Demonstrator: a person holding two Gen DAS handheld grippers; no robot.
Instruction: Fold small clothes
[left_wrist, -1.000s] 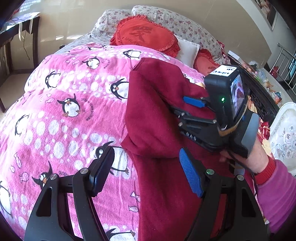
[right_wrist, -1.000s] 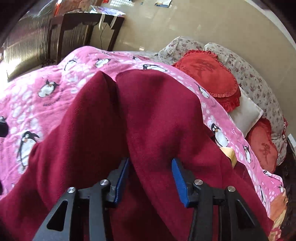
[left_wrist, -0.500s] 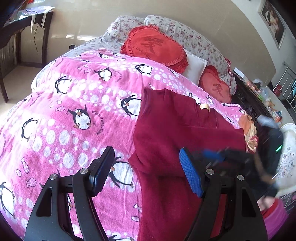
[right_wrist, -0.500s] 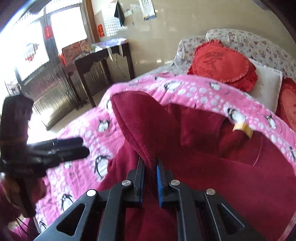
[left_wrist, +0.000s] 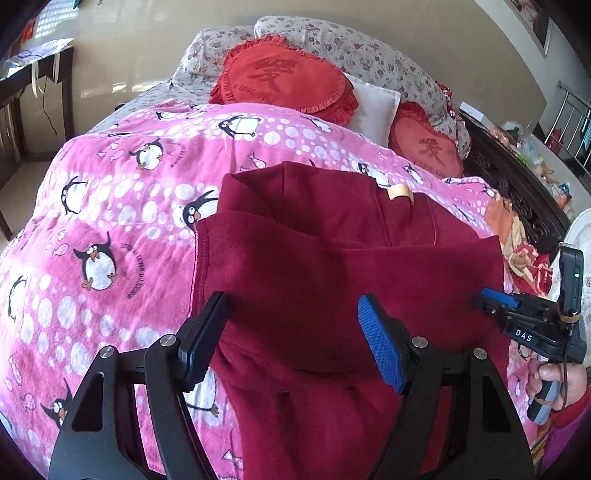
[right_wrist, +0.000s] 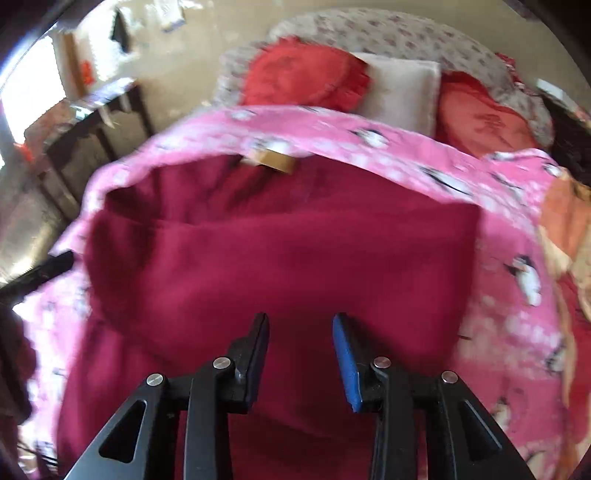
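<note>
Maroon garment (left_wrist: 332, 266) lies folded on the pink blanket (left_wrist: 110, 221) on the bed; left hand-held gripper (left_wrist: 291, 343) gapes wide above it, gripping nothing. Right hand-held gripper (right_wrist: 301, 358) hovers part-open, empty too.

one dark red garment (left_wrist: 332, 280) lies on one pink penguin blanket (left_wrist: 110, 221). two red heart cushions (left_wrist: 288, 85) sit by one white pillow (left_wrist: 373, 107) and two floral pillows (left_wrist: 369, 48). two grippers: left gripper (left_wrist: 291, 339), right gripper (right_wrist: 301, 354).
</note>
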